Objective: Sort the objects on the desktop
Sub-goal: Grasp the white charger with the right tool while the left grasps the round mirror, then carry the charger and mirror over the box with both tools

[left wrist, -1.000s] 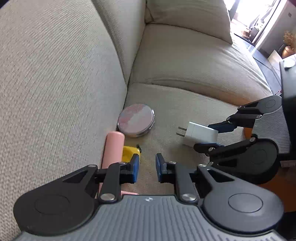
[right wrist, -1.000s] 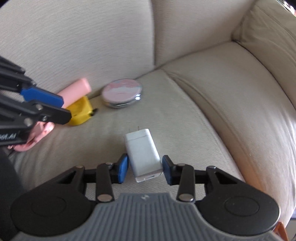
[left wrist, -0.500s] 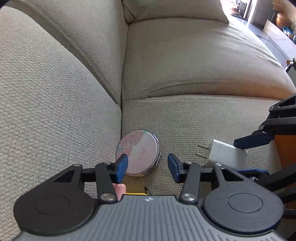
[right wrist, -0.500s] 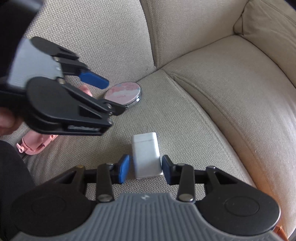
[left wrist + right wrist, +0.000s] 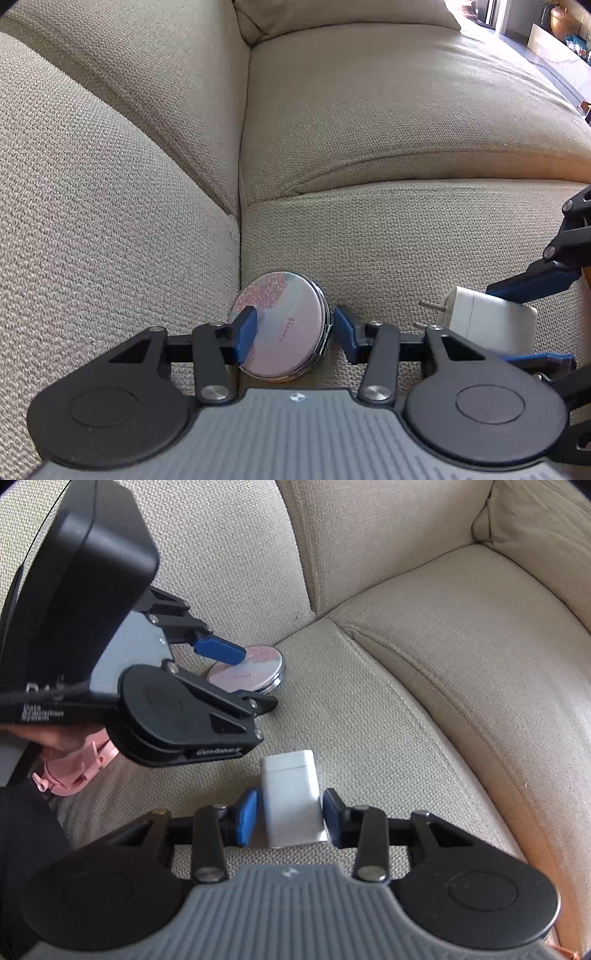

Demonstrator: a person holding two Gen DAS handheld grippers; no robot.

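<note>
A round pink compact mirror (image 5: 284,306) lies flat on the beige sofa seat (image 5: 406,240), close to the crease under the backrest. My left gripper (image 5: 295,332) points down at it with one blue pad on each side. Its jaws are closing and the right pad still stands a little off the rim. In the right wrist view the left gripper (image 5: 255,679) straddles the compact (image 5: 258,670). A white wall charger (image 5: 291,790) lies between the pads of my right gripper (image 5: 290,816), and a thin gap shows at the left pad. The left wrist view shows the charger (image 5: 487,321) with its prongs pointing left.
A pink object (image 5: 70,775) lies on the seat under the hand (image 5: 55,738) that holds the left gripper. The sofa backrest (image 5: 129,147) rises just left of the compact. A second seat cushion (image 5: 406,110) stretches away behind. The seat's front edge (image 5: 546,812) runs along the right.
The left gripper moved from above the pink object and a yellow one to the compact, sank lower and spread its jaws around it. The right gripper stayed at the charger, which now sits straighter between its pads.
</note>
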